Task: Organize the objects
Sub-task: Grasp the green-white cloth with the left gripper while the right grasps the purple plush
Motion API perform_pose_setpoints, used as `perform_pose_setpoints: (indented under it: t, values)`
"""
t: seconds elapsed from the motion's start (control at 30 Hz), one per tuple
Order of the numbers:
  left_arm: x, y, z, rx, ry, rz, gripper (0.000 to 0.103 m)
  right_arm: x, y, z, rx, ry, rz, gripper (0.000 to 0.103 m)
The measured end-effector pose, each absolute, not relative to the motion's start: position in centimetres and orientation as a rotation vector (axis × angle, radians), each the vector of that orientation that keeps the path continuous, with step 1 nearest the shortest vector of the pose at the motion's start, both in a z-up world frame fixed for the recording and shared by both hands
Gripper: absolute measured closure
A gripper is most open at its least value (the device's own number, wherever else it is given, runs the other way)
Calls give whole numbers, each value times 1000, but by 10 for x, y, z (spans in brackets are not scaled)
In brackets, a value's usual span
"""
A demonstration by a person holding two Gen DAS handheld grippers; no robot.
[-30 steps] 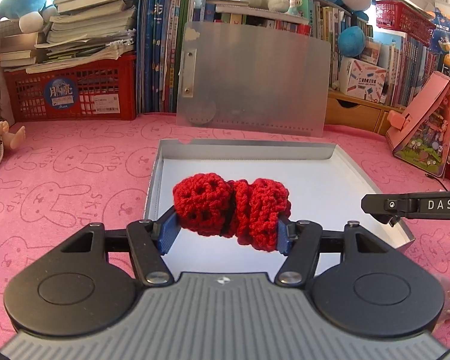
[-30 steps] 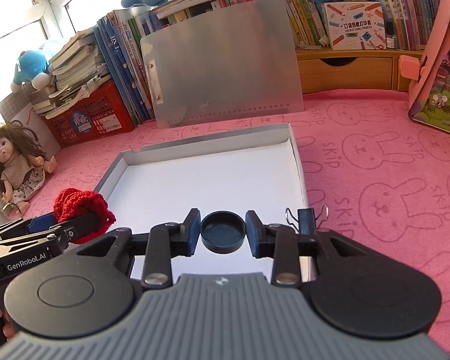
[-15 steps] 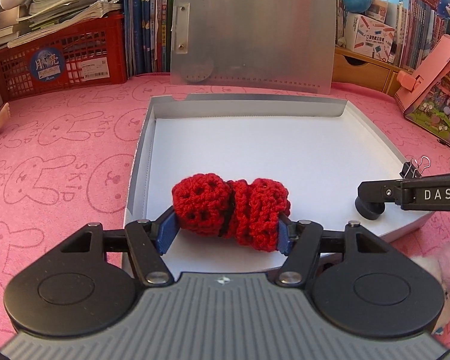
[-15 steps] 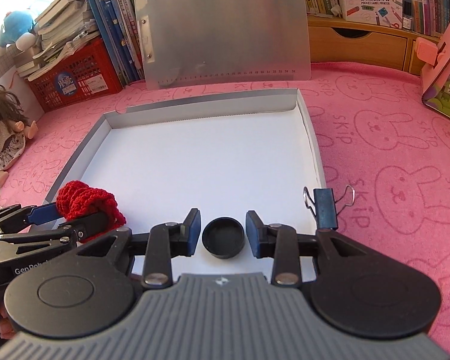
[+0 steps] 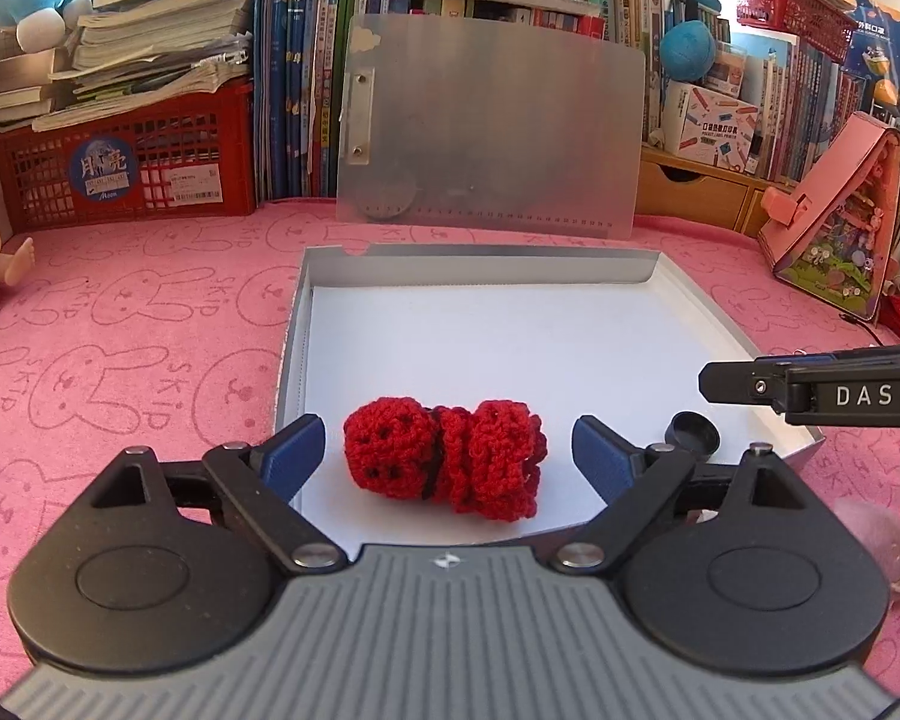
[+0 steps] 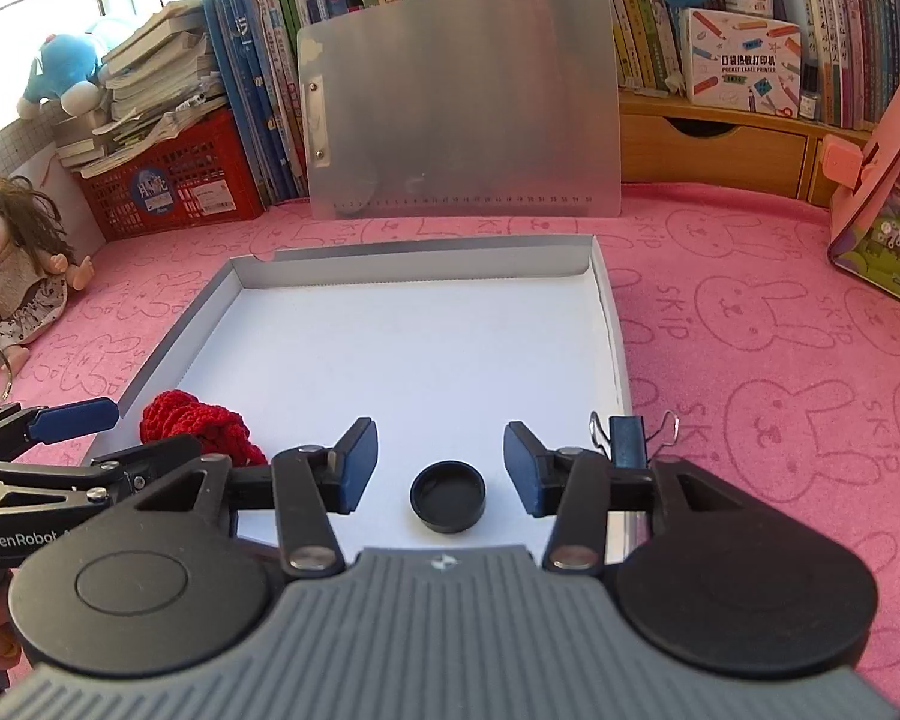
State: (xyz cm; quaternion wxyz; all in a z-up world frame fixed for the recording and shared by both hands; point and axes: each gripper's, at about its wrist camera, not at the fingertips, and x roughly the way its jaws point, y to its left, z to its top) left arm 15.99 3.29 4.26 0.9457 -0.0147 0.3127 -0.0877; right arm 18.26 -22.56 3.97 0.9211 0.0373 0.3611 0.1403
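Both grippers are seen with jaws apart, having just been opening. Between the fingers of the left gripper (image 5: 444,456) a red crocheted bundle (image 5: 444,459) is left lying in the white tray (image 5: 291,336), clear of both pads. Between the fingers of the right gripper (image 6: 441,468) a black cap (image 6: 447,495) is set on the tray floor, apparently untouched. Just right of it, a black binder clip (image 6: 629,441) is seen at the tray's edge.

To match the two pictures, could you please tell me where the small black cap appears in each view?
Left wrist: black cap at right, in the white tray's near corner.
Right wrist: cap low centre, between the open right tongs.
Shared landmark: red crochet piece.
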Motion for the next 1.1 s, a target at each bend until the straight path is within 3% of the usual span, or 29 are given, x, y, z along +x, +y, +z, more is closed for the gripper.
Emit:
perform_pose_setpoints:
  t: [0.4,1.1]
  values:
    - [89,46,55,-15,524,-192,7,116,-260,58,28,570,330,24]
    - [46,58,3,-168,531,-85,7,54,-289,-2,185,525,304,13]
